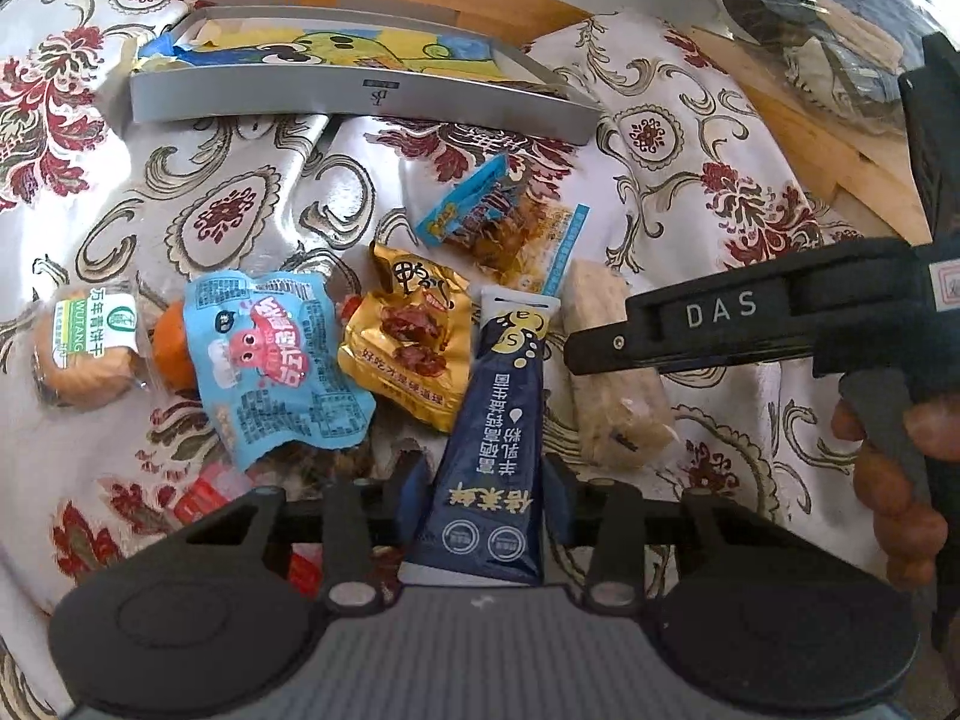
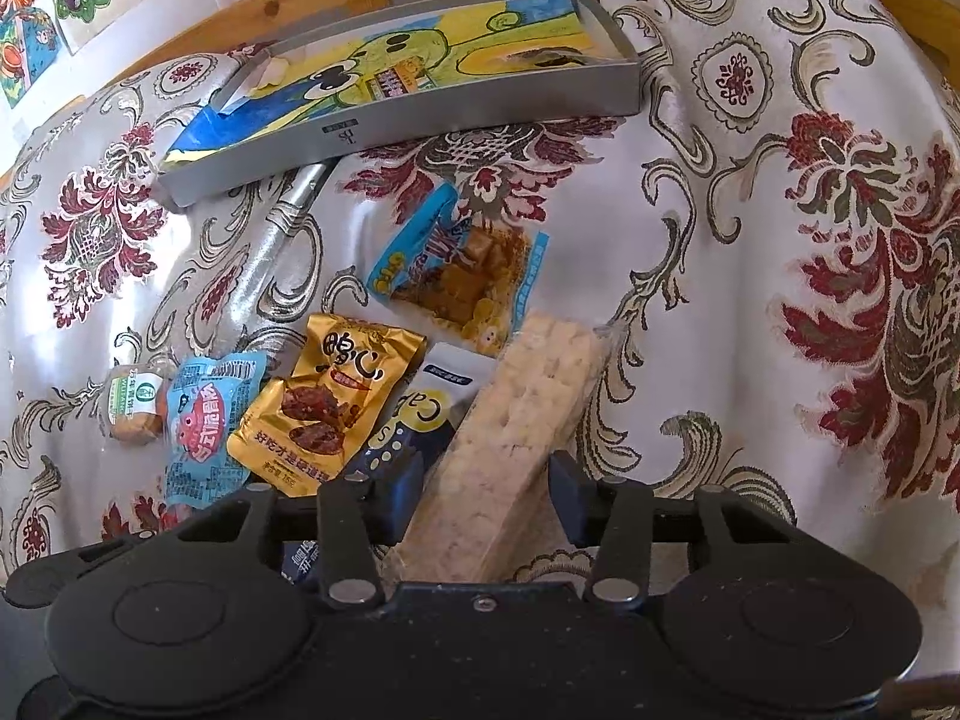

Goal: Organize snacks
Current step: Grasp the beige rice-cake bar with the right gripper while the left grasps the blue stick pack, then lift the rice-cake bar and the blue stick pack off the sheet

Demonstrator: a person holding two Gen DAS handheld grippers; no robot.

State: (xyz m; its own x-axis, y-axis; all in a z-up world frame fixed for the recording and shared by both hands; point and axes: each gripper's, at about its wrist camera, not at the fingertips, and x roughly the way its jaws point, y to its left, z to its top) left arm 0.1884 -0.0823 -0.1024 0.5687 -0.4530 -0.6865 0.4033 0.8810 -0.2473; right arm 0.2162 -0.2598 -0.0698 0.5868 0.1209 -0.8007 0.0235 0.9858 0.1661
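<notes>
A dark blue sachet (image 1: pixel 498 420) stands between my left gripper's (image 1: pixel 486 480) fingers, which press on both its sides. A pale puffed-rice bar (image 2: pixel 510 438) fills the gap of my right gripper (image 2: pixel 486 480), shut on it. In the left wrist view the right gripper (image 1: pixel 579 354) comes in from the right over the rice bar (image 1: pixel 612 396). A gold packet (image 1: pixel 408 342), a light blue packet (image 1: pixel 276 360), a round biscuit (image 1: pixel 84 348) and a blue-edged clear packet (image 1: pixel 504 228) lie on the floral cloth. The grey tray (image 1: pixel 360 102) sits behind them.
An orange snack (image 1: pixel 171 354) and a red packet (image 1: pixel 204 492) lie partly under the light blue one. A hand (image 1: pixel 900 480) holds the right gripper. A wooden edge (image 1: pixel 828 150) and a plastic bag (image 1: pixel 840 30) are at the right. The tray (image 2: pixel 420 120) holds a cartoon-print sheet.
</notes>
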